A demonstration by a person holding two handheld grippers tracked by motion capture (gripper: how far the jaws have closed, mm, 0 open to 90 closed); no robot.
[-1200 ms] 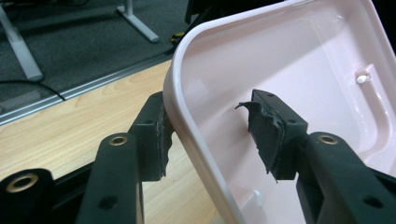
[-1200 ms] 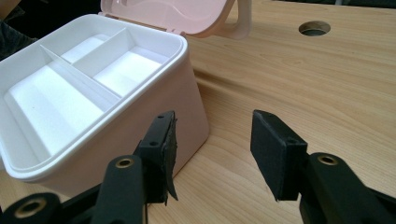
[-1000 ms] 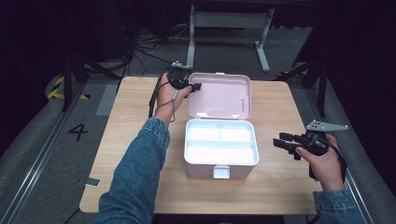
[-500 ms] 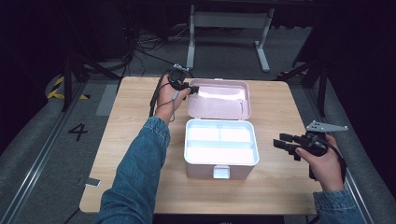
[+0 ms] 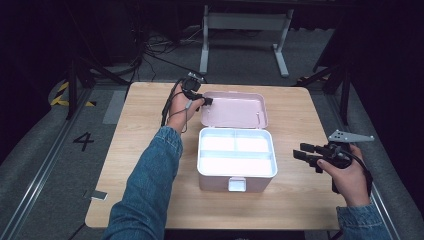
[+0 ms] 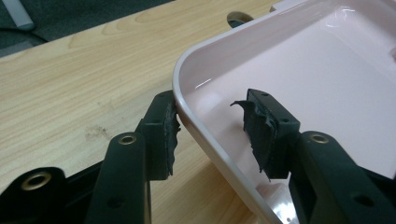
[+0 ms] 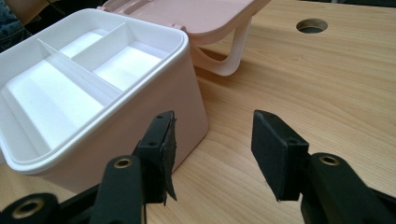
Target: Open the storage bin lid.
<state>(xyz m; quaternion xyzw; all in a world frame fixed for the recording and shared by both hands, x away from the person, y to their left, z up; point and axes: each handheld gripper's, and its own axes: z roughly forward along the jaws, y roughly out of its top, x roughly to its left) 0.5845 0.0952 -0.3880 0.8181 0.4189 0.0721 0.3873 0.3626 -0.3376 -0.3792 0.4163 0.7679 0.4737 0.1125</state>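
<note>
The lid (image 5: pixel 234 109) lies open at 12 o'clock of the box (image 5: pixel 236 159). Left gripper (image 6: pixel 212 133) straddles its corner rim, jaws just widening, not pinching; it could slip. Right gripper (image 5: pixel 305 155) waits spread at 3 o'clock

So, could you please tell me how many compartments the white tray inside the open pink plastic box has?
3: in the high view, two smaller compartments sit side by side at the back, left and right, and one long compartment runs across the front. None seems hidden.
</note>
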